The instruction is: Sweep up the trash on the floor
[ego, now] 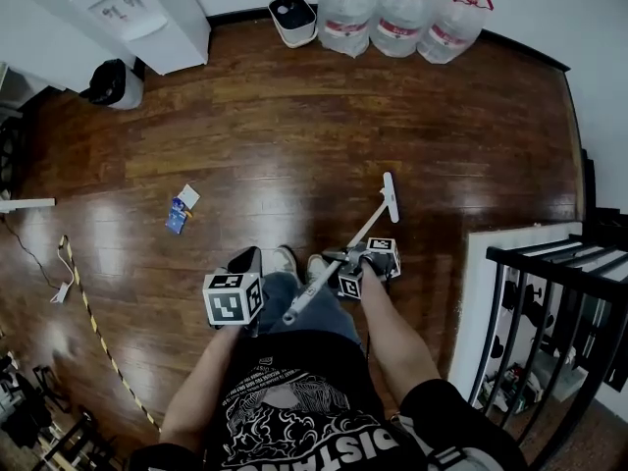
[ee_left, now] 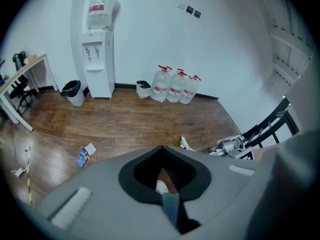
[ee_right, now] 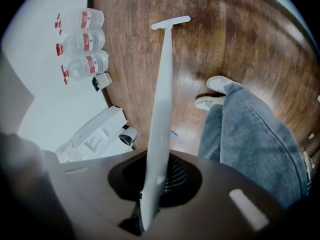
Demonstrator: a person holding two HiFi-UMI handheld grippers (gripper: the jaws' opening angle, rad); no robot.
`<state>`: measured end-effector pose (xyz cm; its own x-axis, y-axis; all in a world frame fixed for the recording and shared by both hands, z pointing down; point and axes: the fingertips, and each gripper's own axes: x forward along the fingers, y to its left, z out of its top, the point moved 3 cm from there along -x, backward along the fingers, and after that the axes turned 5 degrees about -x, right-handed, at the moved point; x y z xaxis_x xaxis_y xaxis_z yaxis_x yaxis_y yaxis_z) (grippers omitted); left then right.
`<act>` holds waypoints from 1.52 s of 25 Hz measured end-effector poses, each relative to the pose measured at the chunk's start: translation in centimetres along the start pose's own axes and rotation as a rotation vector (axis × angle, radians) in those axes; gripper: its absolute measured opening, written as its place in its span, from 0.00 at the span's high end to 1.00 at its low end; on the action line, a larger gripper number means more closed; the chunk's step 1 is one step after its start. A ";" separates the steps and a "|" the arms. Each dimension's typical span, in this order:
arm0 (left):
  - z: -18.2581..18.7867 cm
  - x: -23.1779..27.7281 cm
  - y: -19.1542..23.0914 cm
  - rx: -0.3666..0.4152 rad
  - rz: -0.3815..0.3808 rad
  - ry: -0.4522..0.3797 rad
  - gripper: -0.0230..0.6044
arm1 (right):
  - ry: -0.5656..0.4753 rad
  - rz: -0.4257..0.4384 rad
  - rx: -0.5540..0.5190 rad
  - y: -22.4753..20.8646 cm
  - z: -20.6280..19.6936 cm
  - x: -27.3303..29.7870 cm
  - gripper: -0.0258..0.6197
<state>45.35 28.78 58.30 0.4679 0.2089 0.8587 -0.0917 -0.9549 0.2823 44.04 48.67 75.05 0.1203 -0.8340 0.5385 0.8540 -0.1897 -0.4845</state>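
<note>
The trash, a blue wrapper and a white scrap (ego: 182, 209), lies on the wood floor to the front left of my feet; the same trash (ee_left: 85, 155) shows low on the left in the left gripper view. My right gripper (ego: 340, 263) is shut on the long white broom handle (ee_right: 161, 114). Its T-shaped head (ego: 391, 196) rests on the floor ahead, well right of the trash. My left gripper (ego: 245, 259) hovers by my left knee with nothing seen in it; its jaws are hidden behind its grey housing (ee_left: 165, 184).
Three water bottles (ego: 397, 13), a small white bin (ego: 292, 18), a water dispenser (ego: 147, 8) and a black bin (ego: 116, 83) line the far wall. A black railing (ego: 559, 302) stands at the right. A striped cable (ego: 93, 322) runs along the left.
</note>
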 end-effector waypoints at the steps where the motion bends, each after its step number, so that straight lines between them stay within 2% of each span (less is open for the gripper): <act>1: 0.1 -0.3 0.3 -0.008 0.010 -0.013 0.96 | 0.004 -0.009 -0.003 -0.2 -0.1 0.0 0.94; 6: 0.5 -0.9 2.4 -0.029 0.036 -0.034 0.96 | 0.033 -0.047 -0.017 -0.7 -1.0 0.8 0.94; 13: 0.1 -1.7 7.0 -0.057 0.018 -0.034 0.96 | 0.052 -0.071 -0.038 -0.5 -3.5 4.8 0.94; 20: -1.2 -4.3 16.3 -0.099 0.007 -0.030 0.96 | 0.049 -0.100 -0.057 -0.3 -8.7 12.0 0.93; 26: -2.9 -7.9 26.2 -0.155 0.010 -0.024 0.96 | 0.049 -0.131 -0.064 -0.4 -15.2 19.2 0.93; 32: -4.5 -10.7 34.8 -0.226 0.035 -0.040 0.96 | 0.102 -0.150 -0.077 -0.4 -22.1 27.2 0.93; 38: -5.1 -12.7 41.5 -0.305 0.056 -0.080 0.96 | 0.152 -0.200 -0.105 -1.0 -27.8 32.9 0.93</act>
<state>31.08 -12.39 61.27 0.5212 0.1290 0.8436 -0.3727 -0.8549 0.3610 33.08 7.04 74.09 -0.1292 -0.8413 0.5249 0.7948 -0.4044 -0.4525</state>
